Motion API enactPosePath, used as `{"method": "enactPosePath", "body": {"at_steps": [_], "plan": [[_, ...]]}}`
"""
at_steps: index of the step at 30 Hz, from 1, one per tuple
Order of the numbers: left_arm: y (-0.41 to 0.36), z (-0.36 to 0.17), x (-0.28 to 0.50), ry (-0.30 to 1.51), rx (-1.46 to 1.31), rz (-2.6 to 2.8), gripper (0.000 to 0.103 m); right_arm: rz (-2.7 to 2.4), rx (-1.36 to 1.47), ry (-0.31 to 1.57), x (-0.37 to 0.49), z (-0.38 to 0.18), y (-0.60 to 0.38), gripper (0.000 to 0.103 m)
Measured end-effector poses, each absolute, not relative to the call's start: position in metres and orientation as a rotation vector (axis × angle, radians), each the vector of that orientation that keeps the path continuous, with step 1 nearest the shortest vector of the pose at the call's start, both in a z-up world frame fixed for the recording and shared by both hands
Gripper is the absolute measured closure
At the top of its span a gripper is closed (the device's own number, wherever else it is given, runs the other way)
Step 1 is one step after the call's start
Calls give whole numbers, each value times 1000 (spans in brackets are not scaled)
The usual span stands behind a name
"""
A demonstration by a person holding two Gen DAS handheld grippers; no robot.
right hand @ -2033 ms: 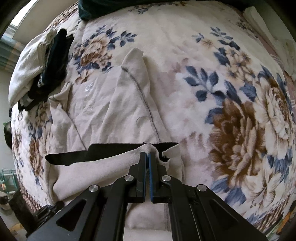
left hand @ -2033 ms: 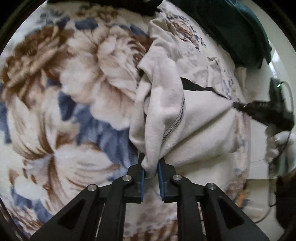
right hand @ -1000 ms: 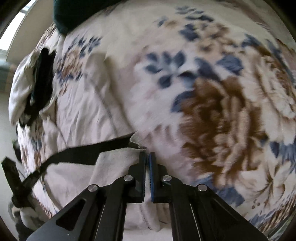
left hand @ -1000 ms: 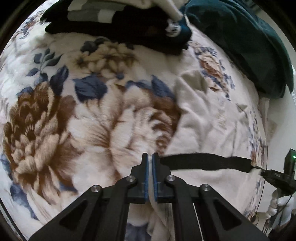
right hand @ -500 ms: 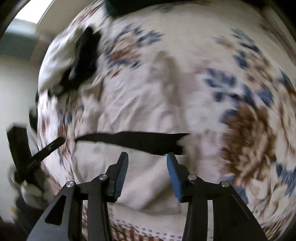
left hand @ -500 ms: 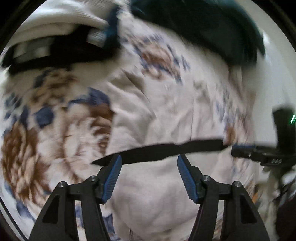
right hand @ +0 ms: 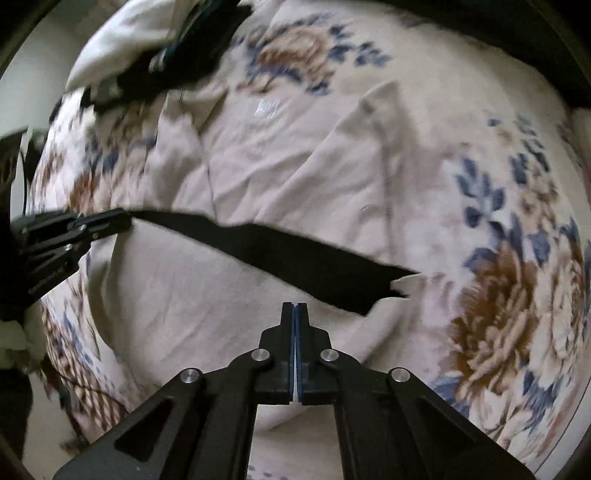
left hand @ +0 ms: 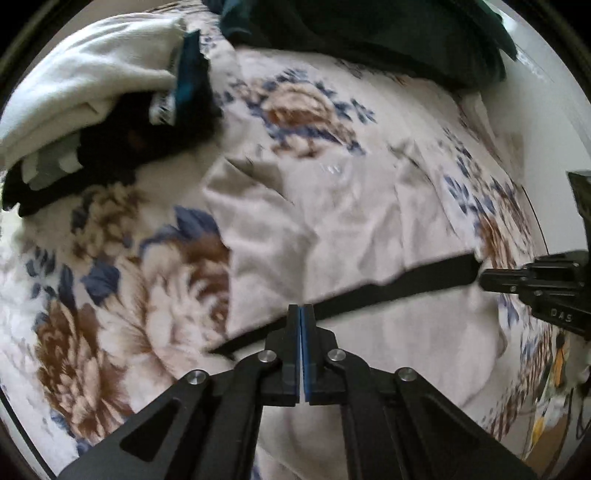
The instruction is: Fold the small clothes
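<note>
The cream shorts [left hand: 332, 229] lie spread on the floral blanket [left hand: 110, 295], black waistband [left hand: 388, 291] nearest the cameras, both legs pointing away toward the clothes pile [left hand: 92, 110]. The left gripper [left hand: 301, 314] sits at the waistband with its blue pads pressed together; a sliver of cloth may be between them, but I cannot tell for sure. The right gripper [right hand: 294, 314] hangs just short of the band, fingers closed flat, nothing visibly caught.

Risk from here, I'd say: the plush blanket drags on the fabric, so a one-sided pull could skew the waistband or bunch the wrinkled legs, and a fold made on that would come out crooked.

The right wrist view shows the torn-looking waistband end [right hand: 399, 284] and the right leg's seam clearly. The left view alone shows the dark green bedding [left hand: 369, 33] beyond and the right gripper touching the band's far end
</note>
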State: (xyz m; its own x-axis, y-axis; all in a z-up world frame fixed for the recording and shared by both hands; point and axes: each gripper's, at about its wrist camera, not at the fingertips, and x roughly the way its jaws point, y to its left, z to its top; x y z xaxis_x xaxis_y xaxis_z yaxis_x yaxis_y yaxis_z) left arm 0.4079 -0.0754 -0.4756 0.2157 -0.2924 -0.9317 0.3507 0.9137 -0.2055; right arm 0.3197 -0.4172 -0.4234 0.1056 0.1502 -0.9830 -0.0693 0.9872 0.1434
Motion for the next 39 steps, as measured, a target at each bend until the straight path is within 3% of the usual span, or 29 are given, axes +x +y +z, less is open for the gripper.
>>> {"method": "enactPosePath", "body": {"at_steps": [8,9,10,12,13,19,26,27,28,29,39], "plan": [[-54,-483,439,1308,-97,-337,101,89,377,1485,351,-421,-462,101],[-49,-480,434,1308,-127,-335,95,69,403,1498,345,-422,-471,95],[-43,-477,428,1306,-156,-321,88,46,425,1512,337,-424,-479,78],[-26,-474,410,1304,-247,-298,46,9,506,1526,309,-428,-501,54],[-13,-473,394,1296,-323,-281,44,-3,551,1539,292,-432,-512,53],[31,-489,324,1356,-537,-106,44,-40,764,1601,216,-468,-531,53],[38,-512,277,1411,-714,46,44,-89,1142,1540,192,-507,-524,53],[36,-515,274,1417,-729,51,44,-102,1165,1528,192,-509,-523,61],[32,-518,270,1428,-746,55,44,-130,1173,1522,192,-513,-522,87],[30,-520,268,1436,-764,53,44,-170,1167,1519,191,-515,-522,95],[1,-541,255,1431,-1039,-26,44,-234,952,1461,179,-461,-525,97]]}}
